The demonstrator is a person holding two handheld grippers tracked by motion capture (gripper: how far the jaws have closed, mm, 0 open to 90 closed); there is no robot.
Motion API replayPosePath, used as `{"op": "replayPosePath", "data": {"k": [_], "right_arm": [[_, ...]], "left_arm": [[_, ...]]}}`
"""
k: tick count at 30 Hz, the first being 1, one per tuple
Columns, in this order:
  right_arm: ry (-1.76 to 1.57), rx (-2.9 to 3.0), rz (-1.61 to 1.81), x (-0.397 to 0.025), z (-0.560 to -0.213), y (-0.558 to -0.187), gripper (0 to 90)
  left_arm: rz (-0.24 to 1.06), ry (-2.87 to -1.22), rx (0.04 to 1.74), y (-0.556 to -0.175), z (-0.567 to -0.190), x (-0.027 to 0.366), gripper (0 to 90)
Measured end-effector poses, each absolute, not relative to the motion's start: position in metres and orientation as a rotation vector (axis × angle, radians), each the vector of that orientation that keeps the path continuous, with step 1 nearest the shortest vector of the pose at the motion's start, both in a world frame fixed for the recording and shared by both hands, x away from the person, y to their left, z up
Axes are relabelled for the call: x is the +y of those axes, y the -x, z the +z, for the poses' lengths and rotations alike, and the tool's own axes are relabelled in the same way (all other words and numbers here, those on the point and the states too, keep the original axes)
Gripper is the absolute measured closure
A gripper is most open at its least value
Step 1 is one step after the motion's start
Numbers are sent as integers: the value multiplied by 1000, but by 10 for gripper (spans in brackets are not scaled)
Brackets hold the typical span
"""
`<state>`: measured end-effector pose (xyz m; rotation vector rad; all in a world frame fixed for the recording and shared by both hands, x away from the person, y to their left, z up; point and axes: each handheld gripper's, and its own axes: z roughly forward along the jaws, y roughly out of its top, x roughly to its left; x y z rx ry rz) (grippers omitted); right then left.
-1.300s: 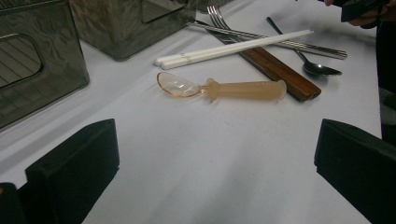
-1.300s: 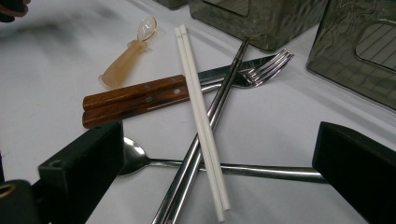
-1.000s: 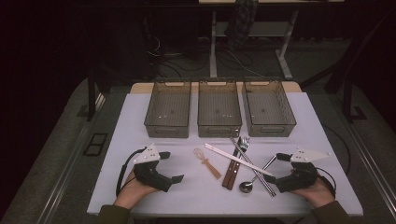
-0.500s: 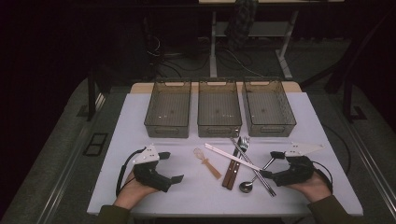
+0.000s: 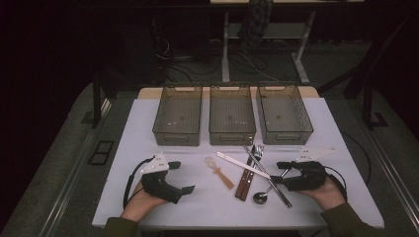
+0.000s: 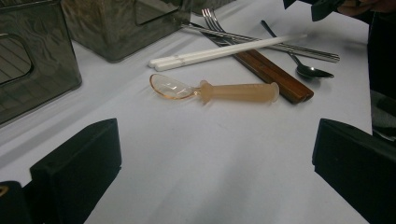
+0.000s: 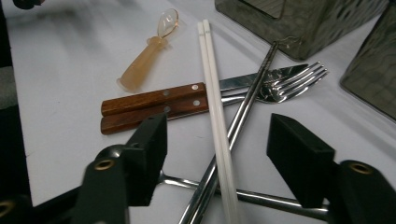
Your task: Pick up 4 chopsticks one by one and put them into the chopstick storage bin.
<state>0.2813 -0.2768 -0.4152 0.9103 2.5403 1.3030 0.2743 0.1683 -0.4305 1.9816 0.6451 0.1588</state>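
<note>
Right gripper view: white chopsticks (image 7: 217, 130) between tongs (image 7: 217, 144).

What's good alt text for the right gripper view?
The right gripper, jaws open, straddles a pair of white chopsticks that cross metal chopsticks on a white table. Behind lie a wood-handled knife and fork, side by side, and a translucent amber spoon. Smoky plastic bins stand at the top right.

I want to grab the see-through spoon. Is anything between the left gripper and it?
No. The left gripper view shows bare white table between the open left gripper and the translucent spoon.
</note>
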Motion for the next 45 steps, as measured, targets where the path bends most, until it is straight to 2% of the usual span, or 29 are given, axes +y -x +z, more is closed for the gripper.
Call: {"op": "replayPosePath", "data": {"k": [15, 45], "right_arm": [[-863, 2661, 1183, -272, -423, -291, 653], [-834, 2755, 990, -278, -435, -291, 787]], "left_arm": [[156, -1984, 642, -273, -431, 168, 3], [154, -1990, 641, -273, -430, 167, 5]]}}
